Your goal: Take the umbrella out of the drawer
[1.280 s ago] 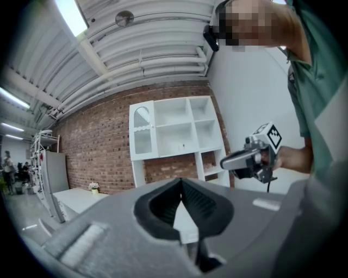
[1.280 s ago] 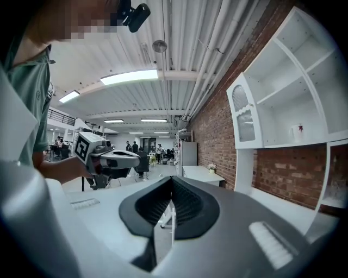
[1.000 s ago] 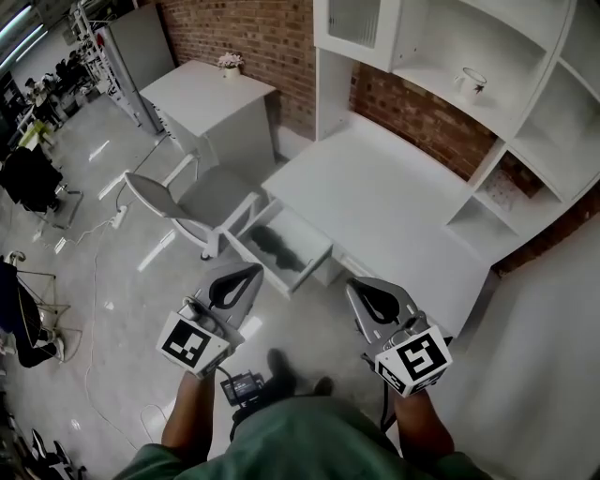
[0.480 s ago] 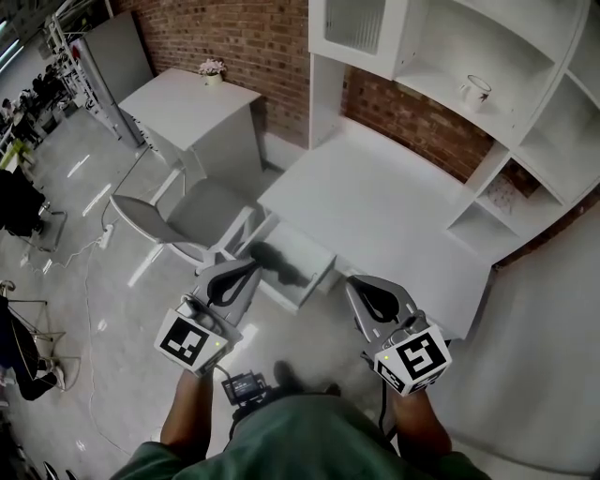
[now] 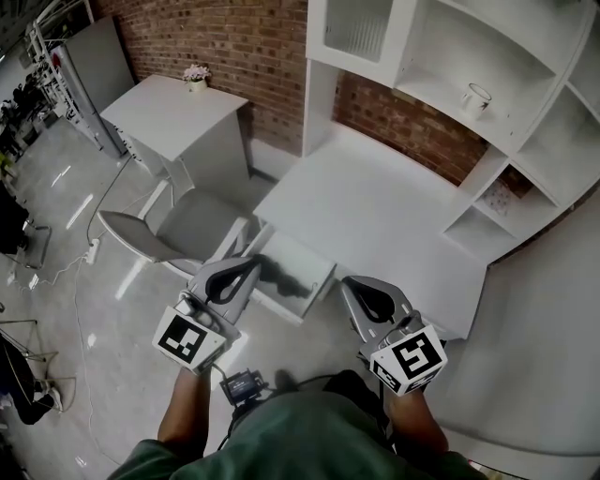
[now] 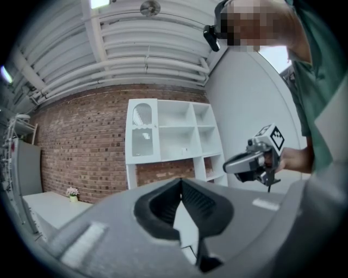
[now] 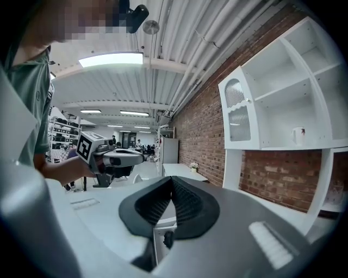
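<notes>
I count two grippers, one per hand. The left gripper (image 5: 251,270) has its jaws pressed together with nothing between them, and the right gripper (image 5: 354,285) is closed and empty too.

There is one drawer (image 5: 305,255), pulled out from under the front edge of the surface (image 5: 375,211). One dark umbrella (image 5: 282,278) lies inside it, and I see nothing else in there. From above, the left gripper's tip overlaps the drawer's left end, while the right gripper sits just right of the drawer.

There is one chair (image 5: 164,230) left of the drawer and a second surface (image 5: 173,108) beyond it, carrying one flower pot (image 5: 196,73). The shelf unit above holds one mug (image 5: 475,96) in an open compartment. The cupboard (image 5: 361,23) at its left end has a ribbed glass door, and I cannot tell what is behind it.

Only the head view shows the umbrella. The left gripper view shows the left gripper (image 6: 181,182) from behind, with the right gripper (image 6: 242,161) in a hand off to the side, the flower pot (image 6: 72,191) and the shelves against the brick wall. The right gripper view shows the right gripper (image 7: 172,179), the left gripper (image 7: 126,157), the mug (image 7: 298,134) and a long room with ceiling lights behind.
</notes>
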The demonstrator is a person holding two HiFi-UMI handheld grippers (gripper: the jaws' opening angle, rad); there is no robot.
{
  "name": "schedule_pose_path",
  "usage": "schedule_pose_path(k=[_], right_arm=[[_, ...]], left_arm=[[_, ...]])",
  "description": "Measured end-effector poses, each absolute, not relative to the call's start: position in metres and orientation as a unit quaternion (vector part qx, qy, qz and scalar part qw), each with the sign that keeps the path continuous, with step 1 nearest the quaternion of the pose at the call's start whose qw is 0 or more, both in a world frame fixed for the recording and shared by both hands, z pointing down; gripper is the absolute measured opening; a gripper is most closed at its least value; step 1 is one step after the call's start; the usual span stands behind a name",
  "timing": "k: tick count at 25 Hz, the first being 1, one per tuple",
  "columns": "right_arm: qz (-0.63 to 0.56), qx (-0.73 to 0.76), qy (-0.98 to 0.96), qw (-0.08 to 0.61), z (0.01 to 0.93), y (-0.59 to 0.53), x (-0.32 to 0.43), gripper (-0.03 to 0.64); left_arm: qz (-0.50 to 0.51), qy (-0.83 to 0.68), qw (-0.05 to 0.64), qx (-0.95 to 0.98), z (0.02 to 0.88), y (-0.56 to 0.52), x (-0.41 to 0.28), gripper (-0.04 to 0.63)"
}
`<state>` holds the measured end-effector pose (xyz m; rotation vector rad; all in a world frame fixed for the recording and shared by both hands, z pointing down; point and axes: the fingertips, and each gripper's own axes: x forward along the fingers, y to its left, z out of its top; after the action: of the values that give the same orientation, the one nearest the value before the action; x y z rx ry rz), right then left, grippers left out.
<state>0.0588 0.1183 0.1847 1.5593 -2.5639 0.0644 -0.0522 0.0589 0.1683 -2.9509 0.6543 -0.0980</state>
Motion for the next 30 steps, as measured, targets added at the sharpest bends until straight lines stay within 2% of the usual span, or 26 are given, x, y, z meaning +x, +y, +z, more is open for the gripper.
schedule_pose_path(k=[30], right_arm=[[0.034,0.348,-0.935,0.062,0.219,-0.068,0.096,0.006]], left_arm=[[-0.09,0.381,0.031,-0.92,0.205,-0.077,-0.023,0.003]])
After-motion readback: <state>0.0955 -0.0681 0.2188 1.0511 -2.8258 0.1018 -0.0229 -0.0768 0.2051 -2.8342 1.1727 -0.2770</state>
